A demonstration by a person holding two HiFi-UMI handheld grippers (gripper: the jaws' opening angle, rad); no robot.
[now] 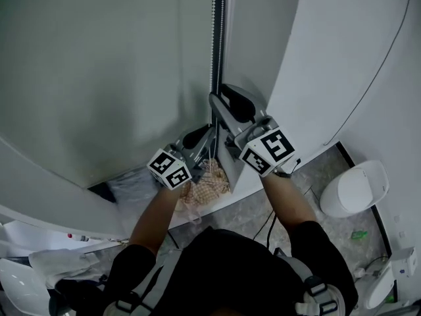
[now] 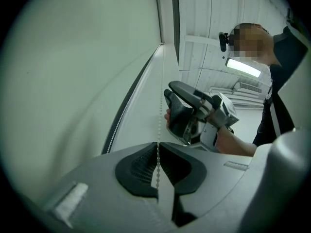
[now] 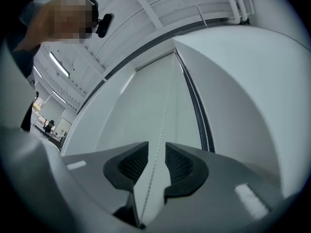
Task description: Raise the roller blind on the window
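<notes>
The roller blind spreads left of the bead chain along its right edge. The left gripper has its jaws clamped on the chain. Higher up, the right gripper has its jaws apart around the chain, with the wall just right.

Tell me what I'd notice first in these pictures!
Two grey grippers with black-and-white marker cubes meet at the window's edge. The left gripper pinches a thin white bead chain, while the right gripper, further up, has its jaws apart with the chain running between them. Beside them hangs the big pale roller blind.
</notes>
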